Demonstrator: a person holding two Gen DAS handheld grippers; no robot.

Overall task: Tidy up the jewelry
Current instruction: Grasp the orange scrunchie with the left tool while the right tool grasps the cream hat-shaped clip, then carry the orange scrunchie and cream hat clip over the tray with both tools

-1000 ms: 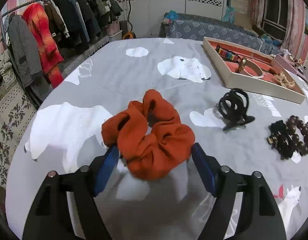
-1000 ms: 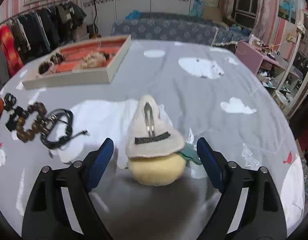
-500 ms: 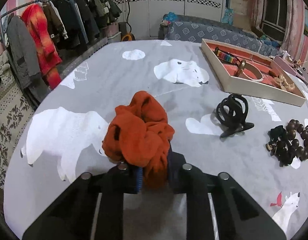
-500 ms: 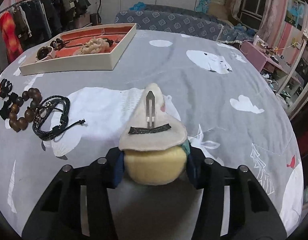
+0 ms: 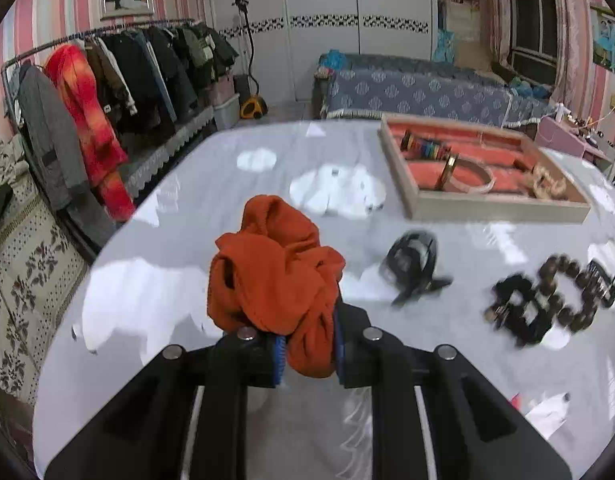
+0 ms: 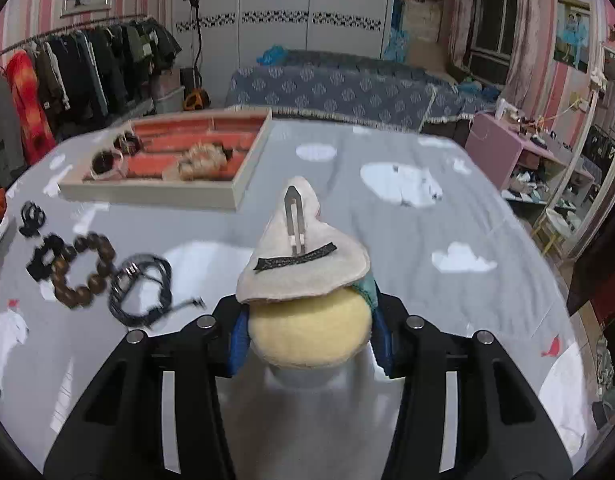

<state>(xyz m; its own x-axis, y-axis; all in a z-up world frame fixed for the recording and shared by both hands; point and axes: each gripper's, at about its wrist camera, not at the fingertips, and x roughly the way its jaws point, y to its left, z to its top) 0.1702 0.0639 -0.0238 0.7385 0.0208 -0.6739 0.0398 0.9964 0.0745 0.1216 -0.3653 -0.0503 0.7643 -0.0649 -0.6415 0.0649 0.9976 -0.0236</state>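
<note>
Since both pieces are soft and bulky, we pinch each low on its body so the bulk stands up clear of the sheet (image 5: pixel 211 200) and can travel to the tray (image 5: pixel 495 204). Our left gripper (image 5: pixel 307 354) is clamped on the scrunchie (image 5: pixel 273 272), squeezing its rust-orange cloth into a crumpled knot between the blue pads, with loose folds bulging above them. Our right gripper (image 6: pixel 309 340) is closed on the plush clip (image 6: pixel 307 320), the pads pressing the sides of its round yellow part; a cream felt cone with a metal clip and a black strip rises above that.

The tray sits farther back on the bed, red-lined, already holding a bangle (image 5: pixel 465 172) and a few other pieces. A claw clip (image 5: pixel 413 264), beads (image 6: pixel 83 270) and a cord bracelet (image 6: pixel 141 288) lie loose on the sheet, still unsorted, we judge.
</note>
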